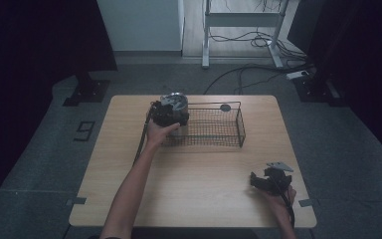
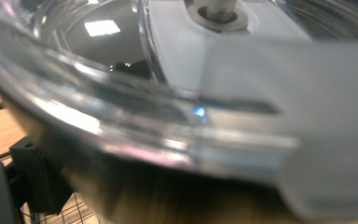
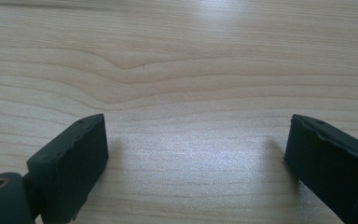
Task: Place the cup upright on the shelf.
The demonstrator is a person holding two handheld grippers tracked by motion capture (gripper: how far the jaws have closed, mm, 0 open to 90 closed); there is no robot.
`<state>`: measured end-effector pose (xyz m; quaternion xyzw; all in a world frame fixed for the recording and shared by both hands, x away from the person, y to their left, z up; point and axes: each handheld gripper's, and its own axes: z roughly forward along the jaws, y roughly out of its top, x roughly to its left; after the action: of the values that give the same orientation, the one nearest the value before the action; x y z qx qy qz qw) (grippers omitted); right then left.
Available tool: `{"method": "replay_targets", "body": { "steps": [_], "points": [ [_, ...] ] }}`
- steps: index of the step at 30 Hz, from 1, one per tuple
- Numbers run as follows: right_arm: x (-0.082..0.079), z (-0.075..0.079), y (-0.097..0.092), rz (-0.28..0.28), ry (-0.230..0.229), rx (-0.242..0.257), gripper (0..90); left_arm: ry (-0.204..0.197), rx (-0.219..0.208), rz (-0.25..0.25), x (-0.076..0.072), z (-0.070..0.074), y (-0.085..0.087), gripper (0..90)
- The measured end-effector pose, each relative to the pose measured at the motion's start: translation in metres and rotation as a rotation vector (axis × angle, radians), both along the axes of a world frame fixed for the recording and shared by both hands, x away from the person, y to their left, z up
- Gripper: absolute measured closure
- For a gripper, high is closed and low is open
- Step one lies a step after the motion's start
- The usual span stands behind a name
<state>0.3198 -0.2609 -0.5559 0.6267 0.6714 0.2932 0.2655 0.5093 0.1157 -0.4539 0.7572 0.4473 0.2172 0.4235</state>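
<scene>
Wooden counter (image 1: 194,174): my left gripper (image 1: 168,113) clamps a clear-lidded metal container (image 1: 175,102) at the wire basket's (image 1: 214,128) left end. My right gripper (image 1: 268,180) rests wide open near the front right edge, bare wood between its jaws.

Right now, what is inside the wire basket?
The wire basket holds a metal pot with a glass lid at its left end, with the left tool at it. Its mesh floor to the right looks bare. The pot's contents and the tool's grip are hidden.
</scene>
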Motion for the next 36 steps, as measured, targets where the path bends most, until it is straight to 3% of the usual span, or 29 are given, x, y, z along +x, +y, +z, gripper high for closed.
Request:
{"method": "replay_targets", "body": {
  "steps": [20,29,36],
  "points": [
    [0.000,0.000,0.000,-0.001,-0.001,0.000,5.9,0.023,0.029,0.005,0.001,-0.018,-0.006,3.8],
    [0.000,0.000,0.000,0.000,-0.001,-0.001,5.9,0.020,0.031,0.001,-0.001,-0.020,-0.005,3.8],
    [0.000,0.000,0.000,-0.001,-0.001,0.000,5.9,0.015,0.059,-0.004,-0.004,-0.020,-0.006,3.6]
  ]
}}
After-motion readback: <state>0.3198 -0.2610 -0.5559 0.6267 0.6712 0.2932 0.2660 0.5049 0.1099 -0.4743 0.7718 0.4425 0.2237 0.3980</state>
